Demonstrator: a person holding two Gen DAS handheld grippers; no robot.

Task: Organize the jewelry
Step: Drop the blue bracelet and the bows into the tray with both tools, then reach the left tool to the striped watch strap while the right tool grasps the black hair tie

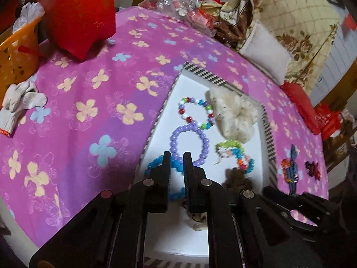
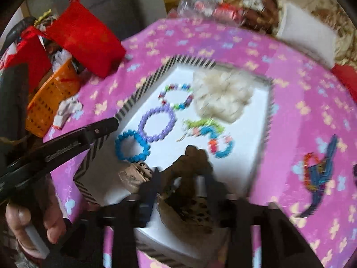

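Observation:
A white tray with a striped rim (image 1: 202,71) lies on the pink flowered cloth. In it are a multicolour bead bracelet (image 1: 181,111), a purple one (image 1: 206,143), a blue one (image 2: 132,146), pastel woven bracelets (image 2: 207,131), a cream scrunchie (image 1: 234,116) and a brown scrunchie (image 2: 191,156). My left gripper (image 1: 177,156) hovers over the blue bracelet with a narrow gap between its jaws and nothing pressed between them. My right gripper (image 2: 179,173) is blurred; its jaws stand apart on either side of the brown scrunchie, above a leopard-print scrunchie (image 2: 189,210).
A red bag (image 1: 82,15) and an orange basket (image 1: 17,53) stand at the far left, with a white glove (image 1: 20,105) beside them. Blue and red hair clips (image 1: 292,169) lie on the cloth right of the tray. Quilts and a white pillow (image 1: 265,51) are piled behind.

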